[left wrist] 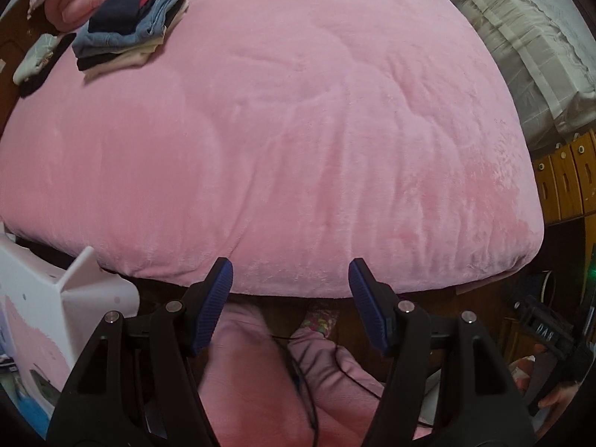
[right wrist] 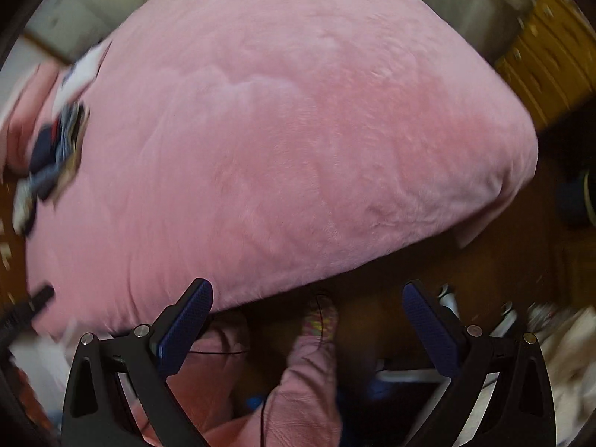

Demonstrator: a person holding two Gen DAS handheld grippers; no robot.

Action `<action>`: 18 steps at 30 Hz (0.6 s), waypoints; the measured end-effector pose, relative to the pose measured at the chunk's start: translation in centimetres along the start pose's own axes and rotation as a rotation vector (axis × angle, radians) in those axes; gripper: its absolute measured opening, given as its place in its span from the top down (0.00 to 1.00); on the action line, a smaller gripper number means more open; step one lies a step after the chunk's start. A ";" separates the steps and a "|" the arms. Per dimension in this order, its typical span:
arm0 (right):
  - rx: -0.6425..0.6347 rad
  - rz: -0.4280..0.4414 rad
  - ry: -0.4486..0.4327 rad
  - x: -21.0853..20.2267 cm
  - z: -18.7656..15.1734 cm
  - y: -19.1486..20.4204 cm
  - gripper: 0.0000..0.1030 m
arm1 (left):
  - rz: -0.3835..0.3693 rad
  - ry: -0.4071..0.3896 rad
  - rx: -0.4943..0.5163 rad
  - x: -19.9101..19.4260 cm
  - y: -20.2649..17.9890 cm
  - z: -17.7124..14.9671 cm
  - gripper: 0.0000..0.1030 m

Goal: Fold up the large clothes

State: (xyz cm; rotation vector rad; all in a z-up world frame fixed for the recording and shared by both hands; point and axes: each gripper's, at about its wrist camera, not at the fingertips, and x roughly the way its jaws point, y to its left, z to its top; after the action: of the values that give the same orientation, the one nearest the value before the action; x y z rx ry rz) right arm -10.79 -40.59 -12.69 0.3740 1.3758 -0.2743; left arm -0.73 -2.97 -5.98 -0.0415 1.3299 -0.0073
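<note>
Pink bed (left wrist: 298,130) | folded stack (left wrist: 130,26) sharp left view, blurred right | jaws apart

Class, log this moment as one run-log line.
left tool: open, empty | right tool: open, empty | bed: pink cover | folded pile: far left corner

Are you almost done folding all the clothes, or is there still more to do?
Some looks done: a stack of folded clothes sits at the far left corner of the pink bed. Nothing is in hand right now: the left gripper and right gripper are both open and empty, near the bed's front edge. No unfolded garment lies on the bed, so what's left can't be seen.
</note>
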 end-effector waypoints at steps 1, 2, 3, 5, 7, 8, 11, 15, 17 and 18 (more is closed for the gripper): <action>-0.031 -0.014 0.015 -0.1 0.0 1.3 0.00 | -0.003 -0.002 -0.004 -0.4 -0.1 0.2 0.40; -0.075 -0.022 0.038 -0.2 -0.1 2.3 0.00 | -0.016 -0.008 -0.008 -0.9 -0.2 0.4 0.40; -0.105 -0.028 0.054 -0.5 -0.1 3.7 0.00 | -0.028 -0.014 -0.008 -1.4 -0.2 0.6 0.40; -0.147 -0.036 0.068 -2.0 -0.2 7.0 0.00 | -0.038 -0.037 -0.002 -2.7 -0.5 1.0 0.40; -0.199 -0.032 0.073 -3.3 -0.3 9.9 0.00 | -0.030 -0.074 0.014 -4.0 -0.8 1.3 0.40; -0.219 -0.032 0.071 -3.8 -0.3 11.0 0.00 | -0.024 -0.088 0.025 -4.6 -1.0 1.4 0.40; -0.269 -0.052 0.048 -6.5 -0.5 14.4 0.00 | -0.004 -0.096 0.053 -5.9 -1.2 1.8 0.40; -0.272 -0.029 -0.025 -10.6 -0.6 18.0 0.00 | -0.002 -0.128 0.025 -7.9 -0.3 1.9 0.40; -0.282 -0.032 -0.063 -12.8 -0.7 19.7 0.00 | 0.011 -0.160 0.023 -8.9 0.3 1.8 0.40; -0.285 -0.029 -0.080 -13.7 -0.7 20.4 0.00 | 0.031 -0.182 0.024 -9.6 0.6 1.8 0.40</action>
State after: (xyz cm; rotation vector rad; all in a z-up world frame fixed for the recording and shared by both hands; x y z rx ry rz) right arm -5.64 -22.16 2.71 0.1049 1.3204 -0.1131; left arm -1.32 -2.06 3.78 -0.0010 1.1480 0.0072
